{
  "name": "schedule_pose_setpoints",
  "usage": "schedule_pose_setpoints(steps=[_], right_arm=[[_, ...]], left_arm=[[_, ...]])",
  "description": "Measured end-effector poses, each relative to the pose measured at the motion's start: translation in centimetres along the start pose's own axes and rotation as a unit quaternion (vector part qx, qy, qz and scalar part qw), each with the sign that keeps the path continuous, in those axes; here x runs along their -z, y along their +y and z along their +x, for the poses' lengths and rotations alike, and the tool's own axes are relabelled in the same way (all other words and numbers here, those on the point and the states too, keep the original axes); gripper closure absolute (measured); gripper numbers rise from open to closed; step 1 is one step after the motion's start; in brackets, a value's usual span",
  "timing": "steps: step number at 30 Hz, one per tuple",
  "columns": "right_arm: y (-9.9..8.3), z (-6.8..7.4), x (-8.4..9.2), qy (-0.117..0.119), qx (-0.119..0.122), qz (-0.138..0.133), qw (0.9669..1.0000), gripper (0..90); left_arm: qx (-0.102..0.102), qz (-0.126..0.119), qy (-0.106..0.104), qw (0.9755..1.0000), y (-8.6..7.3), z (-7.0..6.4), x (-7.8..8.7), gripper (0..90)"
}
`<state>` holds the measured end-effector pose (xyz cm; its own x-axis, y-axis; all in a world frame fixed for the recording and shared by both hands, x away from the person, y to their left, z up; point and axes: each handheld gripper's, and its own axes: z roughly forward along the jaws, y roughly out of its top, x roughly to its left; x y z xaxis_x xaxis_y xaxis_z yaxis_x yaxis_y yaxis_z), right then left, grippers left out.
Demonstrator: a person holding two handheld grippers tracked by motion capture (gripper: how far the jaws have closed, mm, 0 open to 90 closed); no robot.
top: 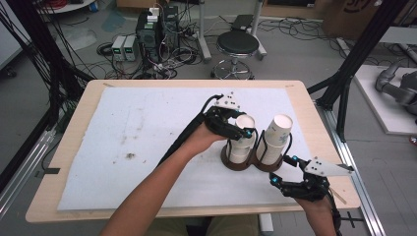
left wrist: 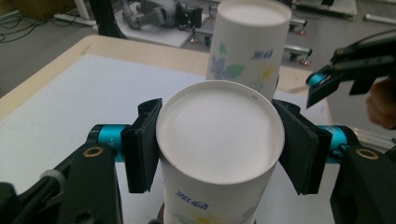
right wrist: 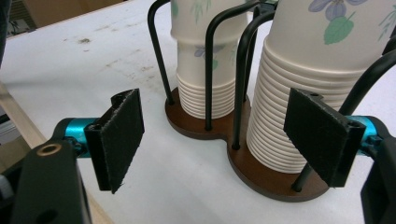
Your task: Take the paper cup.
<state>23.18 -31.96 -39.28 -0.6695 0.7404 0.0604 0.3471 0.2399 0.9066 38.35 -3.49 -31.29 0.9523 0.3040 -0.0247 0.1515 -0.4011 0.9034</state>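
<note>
While the left gripper [left wrist: 219, 144] clamps it, the cup [left wrist: 219, 135] (upside down) sits between both pads.

White paper cups [right wrist: 299, 93] with blue-green flower prints; dark brown holder base [right wrist: 261, 172].

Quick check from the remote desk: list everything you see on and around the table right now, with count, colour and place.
paper cup stacks: two, white with flower print, upside down in the holder
top cup: one, white, on the left stack, gripped
cup holder: one, brown base with black wire uprights, table's right half
mat: one, white, stained, covers the table
table: one, light wood
stool: one, black, beyond the table
left gripper: black, shut on the top cup
right gripper: black, open, near the holder's right stack
</note>
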Motion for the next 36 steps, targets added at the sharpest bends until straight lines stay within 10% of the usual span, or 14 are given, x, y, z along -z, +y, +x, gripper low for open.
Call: schedule_pose_setpoints(steps=[18, 36], right_arm=[[0.3, 0.5, -0.4, 0.009, 0.004, -0.001, 0.9999, 20.6], [1.6, 1.7, -1.0, 0.036, 0.014, -0.007, 0.9992, 20.6]], left_arm=[[0.039, -0.099, 0.009, 0.9943, 2.4, 0.5, 6.3, 37.4], [0.051, -0.103, 0.043, 0.9924, -0.4, 1.5, 12.1, 37.4]])
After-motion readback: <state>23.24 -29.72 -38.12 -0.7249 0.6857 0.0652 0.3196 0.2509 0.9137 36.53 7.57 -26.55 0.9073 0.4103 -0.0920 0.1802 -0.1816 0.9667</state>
